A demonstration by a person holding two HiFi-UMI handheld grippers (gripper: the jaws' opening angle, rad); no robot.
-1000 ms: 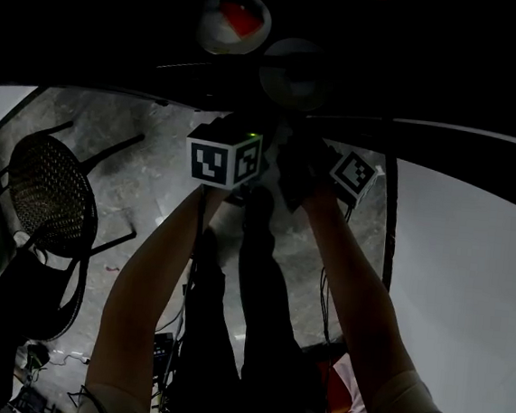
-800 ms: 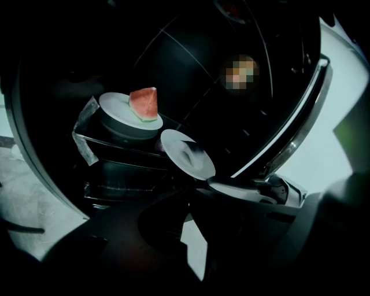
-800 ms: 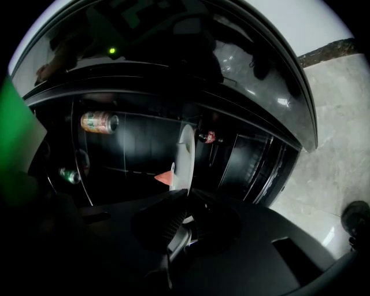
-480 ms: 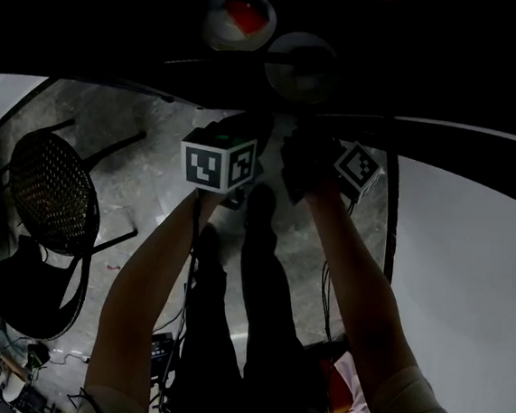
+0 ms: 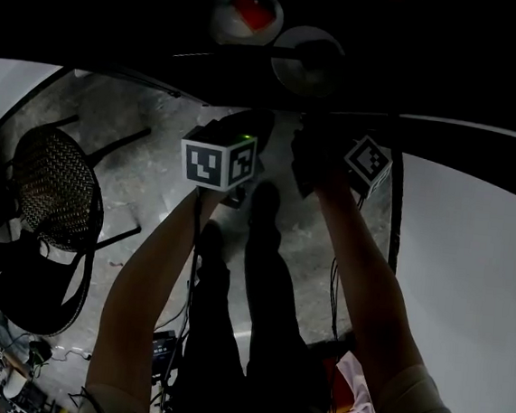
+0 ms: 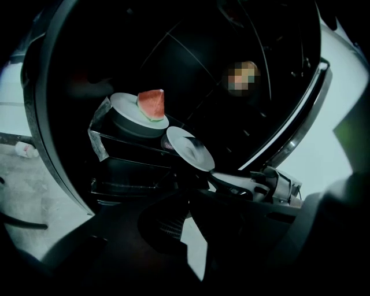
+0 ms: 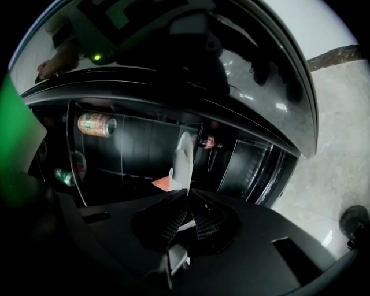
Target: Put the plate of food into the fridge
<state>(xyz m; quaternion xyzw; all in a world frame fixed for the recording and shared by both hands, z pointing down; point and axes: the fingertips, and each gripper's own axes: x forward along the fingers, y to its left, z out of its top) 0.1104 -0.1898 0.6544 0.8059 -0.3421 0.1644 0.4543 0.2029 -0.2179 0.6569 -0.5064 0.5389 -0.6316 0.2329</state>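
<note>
Between the jaws, right gripper view: right gripper (image 7: 185, 196) is clamped on the near rim of a white plate (image 7: 184, 155), seen edge-on. Only the edge is in the bite. Beyond it is the dark fridge (image 7: 254, 167) interior, with a can (image 7: 95, 123) lying high on the left.

Left gripper view: left gripper (image 6: 186, 202) has its jaws meeting at the tips with nothing between them. The plate is at the fridge mouth, just beside a melon plate (image 6: 124, 105) carrying a melon (image 6: 151, 104) wedge above a clear shelf (image 6: 99, 136). Cannot tell whether the plate rests on anything. Its contents are too dark to read.

Head view: both grippers are up at the fridge edge, side by side. The two plates show in the dark beyond them. Chair (image 5: 50, 199) is well off to the left.

Handling (judgement): the plate is stiff, glazed, slick and brittle. A one-sided rim grip puts the load on a lever, so expect droop or slip. Bite deep over the rim, keep it level and set it down gently. The free left gripper could steady the opposite rim.
</note>
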